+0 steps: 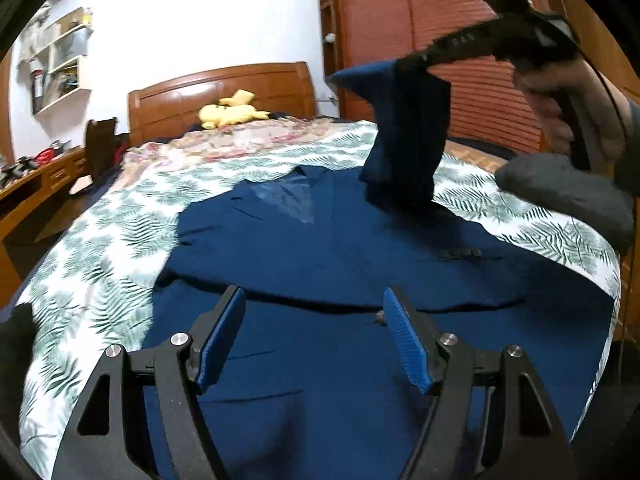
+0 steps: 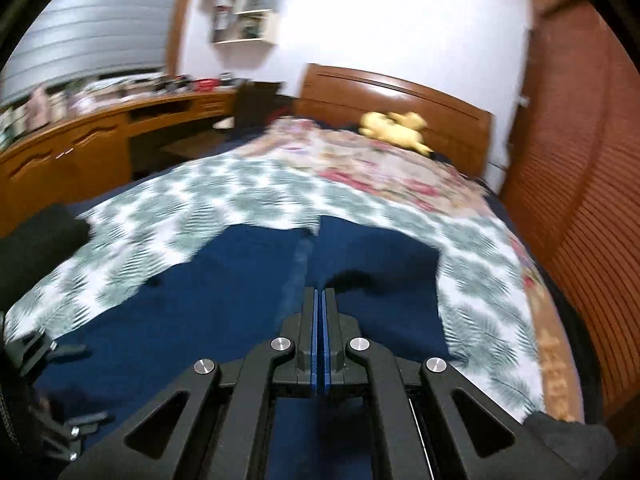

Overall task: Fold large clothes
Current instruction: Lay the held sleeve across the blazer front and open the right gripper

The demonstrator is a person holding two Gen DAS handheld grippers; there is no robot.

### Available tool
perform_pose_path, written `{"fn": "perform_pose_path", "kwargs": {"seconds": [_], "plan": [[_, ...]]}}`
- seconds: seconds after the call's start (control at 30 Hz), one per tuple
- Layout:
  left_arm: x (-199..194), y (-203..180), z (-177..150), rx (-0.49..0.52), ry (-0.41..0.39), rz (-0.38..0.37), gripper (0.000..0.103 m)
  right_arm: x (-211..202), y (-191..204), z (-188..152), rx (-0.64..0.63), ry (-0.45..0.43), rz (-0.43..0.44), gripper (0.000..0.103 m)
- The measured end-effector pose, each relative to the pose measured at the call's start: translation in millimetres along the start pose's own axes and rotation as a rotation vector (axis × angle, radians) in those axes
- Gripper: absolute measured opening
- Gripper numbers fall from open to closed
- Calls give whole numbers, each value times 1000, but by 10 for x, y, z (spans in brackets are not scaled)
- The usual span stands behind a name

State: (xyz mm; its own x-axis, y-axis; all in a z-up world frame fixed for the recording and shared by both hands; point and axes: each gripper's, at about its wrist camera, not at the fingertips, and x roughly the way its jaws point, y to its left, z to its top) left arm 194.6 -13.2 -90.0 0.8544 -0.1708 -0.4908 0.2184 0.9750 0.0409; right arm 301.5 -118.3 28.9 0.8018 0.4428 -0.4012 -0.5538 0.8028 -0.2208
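A navy blue jacket (image 1: 320,248) lies spread flat, front up, on a fern-print sheet (image 1: 112,248) that covers the bed. My left gripper (image 1: 313,295) hovers low over the jacket's near part. It is open, with nothing between its blue pads (image 1: 224,340). At the upper right a hand (image 1: 560,100) holds my right gripper (image 1: 416,62), which is shut on a sleeve (image 1: 408,140) of the jacket and has it lifted well above the bed. In the right wrist view the right gripper (image 2: 320,294) shows its pads pressed together over the jacket (image 2: 192,304). That view is blurred.
A yellow plush toy (image 1: 228,114) and a floral blanket (image 1: 240,136) lie near the wooden headboard (image 1: 220,88). A cluttered wooden desk (image 2: 100,136) runs along the bed's left side. Red-brown louvred wardrobe doors (image 1: 460,40) stand close on the right. A grey sleeve (image 1: 568,200) hangs over the bed's right edge.
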Motion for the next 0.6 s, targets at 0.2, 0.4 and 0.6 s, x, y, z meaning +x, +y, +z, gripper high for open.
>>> {"fn": "perform_pose_path", "kwargs": {"seconds": [0.2, 0.4, 0.6], "plan": [[-226, 239, -42, -43, -10, 46, 72, -3, 423, -406, 46, 102, 83, 2], [-335, 345, -8, -74, -20, 62, 72, -162, 390, -720, 67, 121, 83, 38], [-377, 294, 17, -80, -12, 40, 72, -232, 120, -920, 150, 156, 28, 42]]}}
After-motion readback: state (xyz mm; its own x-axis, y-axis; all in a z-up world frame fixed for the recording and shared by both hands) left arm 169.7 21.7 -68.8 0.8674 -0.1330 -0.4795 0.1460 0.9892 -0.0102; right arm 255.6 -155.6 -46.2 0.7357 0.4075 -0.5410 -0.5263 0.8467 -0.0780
